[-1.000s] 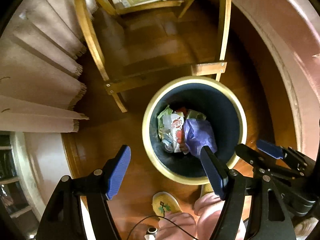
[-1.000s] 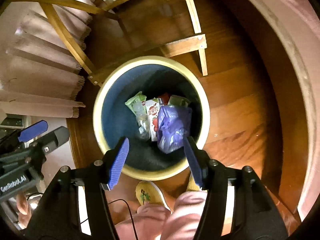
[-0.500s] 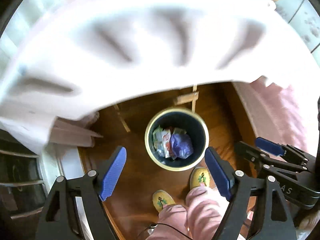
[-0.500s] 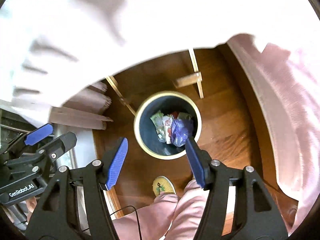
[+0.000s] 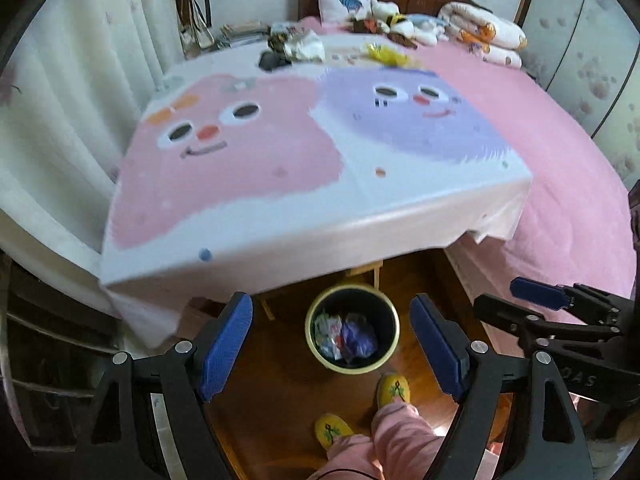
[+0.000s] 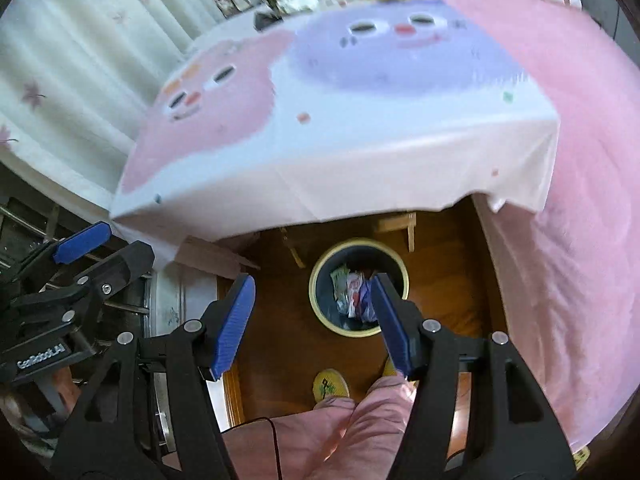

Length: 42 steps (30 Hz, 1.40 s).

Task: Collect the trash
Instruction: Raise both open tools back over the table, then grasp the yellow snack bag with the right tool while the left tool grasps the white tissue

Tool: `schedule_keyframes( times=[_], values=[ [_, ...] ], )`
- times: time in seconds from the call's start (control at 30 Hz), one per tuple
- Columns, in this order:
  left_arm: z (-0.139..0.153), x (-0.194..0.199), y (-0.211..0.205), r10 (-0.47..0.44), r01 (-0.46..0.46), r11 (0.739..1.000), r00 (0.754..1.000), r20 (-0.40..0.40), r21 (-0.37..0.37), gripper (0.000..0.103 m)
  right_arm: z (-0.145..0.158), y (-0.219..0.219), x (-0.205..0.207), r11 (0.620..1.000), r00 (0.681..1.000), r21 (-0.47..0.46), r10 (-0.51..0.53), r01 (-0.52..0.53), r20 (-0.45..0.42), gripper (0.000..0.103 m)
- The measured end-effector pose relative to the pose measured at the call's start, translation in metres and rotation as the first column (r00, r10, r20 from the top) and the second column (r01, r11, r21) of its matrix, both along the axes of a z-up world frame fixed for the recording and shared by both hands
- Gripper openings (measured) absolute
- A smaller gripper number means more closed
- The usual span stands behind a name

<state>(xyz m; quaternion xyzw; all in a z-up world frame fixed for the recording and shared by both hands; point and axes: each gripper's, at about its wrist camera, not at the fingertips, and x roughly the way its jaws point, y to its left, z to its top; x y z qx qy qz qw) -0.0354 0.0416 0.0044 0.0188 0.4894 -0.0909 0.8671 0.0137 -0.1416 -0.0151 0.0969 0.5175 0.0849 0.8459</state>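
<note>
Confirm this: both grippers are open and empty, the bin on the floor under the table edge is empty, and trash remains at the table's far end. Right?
Not quite. The bin is not empty: the left wrist view shows wrappers and a purple bag inside. Left gripper and right gripper are open and empty, and trash remains at the table's far end.

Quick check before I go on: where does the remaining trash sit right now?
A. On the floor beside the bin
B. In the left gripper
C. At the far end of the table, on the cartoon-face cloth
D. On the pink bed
C: the crumpled wrappers and the yellow wrapper lie at the far end of the table, while the left gripper and right gripper are both open and empty above the bin.
</note>
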Motion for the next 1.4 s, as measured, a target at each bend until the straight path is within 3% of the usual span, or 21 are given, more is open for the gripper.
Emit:
schedule_keyframes(
  times=[0.2, 0.37, 0.5, 0.8, 1.03, 1.4],
  values=[
    [0.039, -0.003, 0.015, 0.003, -0.003, 1.000, 0.998, 0.058, -0.005, 0.082, 0.057, 0.008, 0.001, 0.998, 0.994, -0.068, 0.013, -0.006, 0.108, 0.058],
    [0.065, 0.001, 0.022, 0.009, -0.009, 1.000, 0.994, 0.112, -0.006, 0.082, 0.082, 0.012, 0.000, 0.995, 0.986, -0.104, 0.024, -0.007, 0.164, 0.058],
    [0.080, 0.008, 0.026, 0.025, -0.027, 1.000, 0.988, 0.156, 0.010, 0.082, 0.093, 0.013, 0.006, 0.993, 0.981, -0.116, 0.025, -0.002, 0.193, 0.058],
    [0.086, 0.054, 0.026, 0.036, -0.039, 0.999, 0.988, 0.152, 0.012, 0.082, 0.092, 0.005, 0.052, 0.995, 0.979, -0.098, 0.020, 0.000, 0.205, 0.058],
    [0.077, 0.136, 0.012, 0.093, -0.098, 0.995, 0.985, 0.142, 0.029, 0.082, 0.079, -0.022, 0.150, 0.996, 0.980, -0.082, 0.055, -0.039, 0.192, 0.058],
    [0.065, 0.338, -0.037, 0.259, -0.261, 0.965, 0.964, 0.057, 0.022, 0.082, 0.070, -0.102, 0.368, 0.977, 0.974, -0.148, 0.174, -0.153, 0.142, 0.058]
  ],
)
